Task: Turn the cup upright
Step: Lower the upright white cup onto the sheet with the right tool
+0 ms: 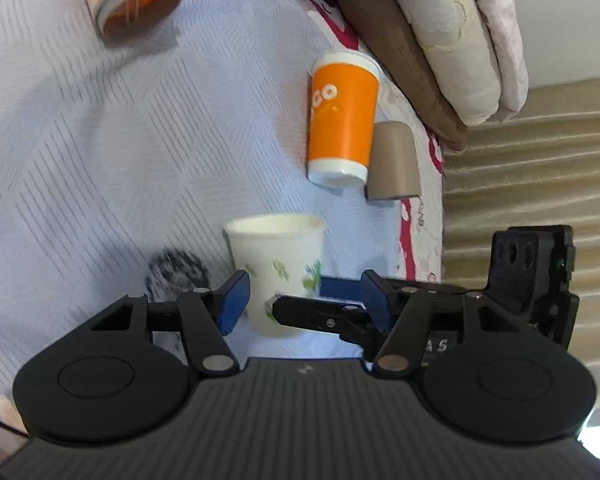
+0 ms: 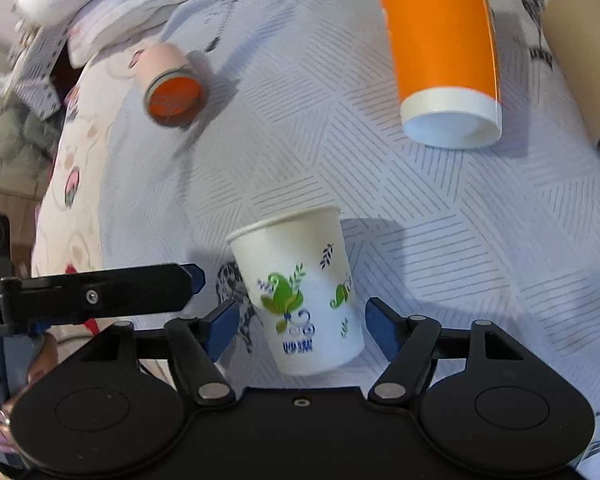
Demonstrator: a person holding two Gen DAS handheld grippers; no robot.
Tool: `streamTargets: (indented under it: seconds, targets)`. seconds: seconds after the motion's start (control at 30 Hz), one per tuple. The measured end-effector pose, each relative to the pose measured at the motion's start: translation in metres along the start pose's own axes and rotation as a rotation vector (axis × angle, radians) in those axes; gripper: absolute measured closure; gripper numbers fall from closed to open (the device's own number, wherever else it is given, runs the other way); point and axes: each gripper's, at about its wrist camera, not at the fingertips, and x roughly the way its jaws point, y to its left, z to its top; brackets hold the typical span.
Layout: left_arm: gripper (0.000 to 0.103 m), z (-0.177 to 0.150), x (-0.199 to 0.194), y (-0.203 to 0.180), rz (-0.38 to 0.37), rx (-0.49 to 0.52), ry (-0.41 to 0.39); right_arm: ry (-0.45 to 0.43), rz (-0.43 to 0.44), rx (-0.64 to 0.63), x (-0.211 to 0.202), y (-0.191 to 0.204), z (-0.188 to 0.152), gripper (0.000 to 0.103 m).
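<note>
A white paper cup with green leaf print (image 2: 300,300) stands mouth-up on the pale blue bedspread, between the open fingers of my right gripper (image 2: 296,328); neither pad touches it. The cup also shows in the left wrist view (image 1: 280,276), between the open fingers of my left gripper (image 1: 304,300). The right gripper's finger (image 1: 324,316) crosses in front of the cup there. An orange cup (image 2: 440,48) lies on its side beyond, also in the left wrist view (image 1: 342,120).
A pink cup with orange inside (image 2: 172,88) lies on its side at the far left. A tan cup (image 2: 584,60) lies beside the orange one. Folded quilts (image 1: 440,40) are stacked at the bed's far edge. The bedspread (image 2: 420,220) covers the area.
</note>
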Motion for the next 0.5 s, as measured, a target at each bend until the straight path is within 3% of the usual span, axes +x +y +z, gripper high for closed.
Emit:
streamTargets:
  seconds: [0.3,0.5]
  targets:
    - [0.044,-0.021,0.024,-0.009,0.121,0.077,-0.047,0.014,-0.162,-0.352,-0.015,0.025,-0.020,0.025]
    - [0.044,-0.012,0.034,-0.001,0.130,0.081,-0.072,-0.048,-0.194,-0.400,-0.010,0.027,-0.016,0.025]
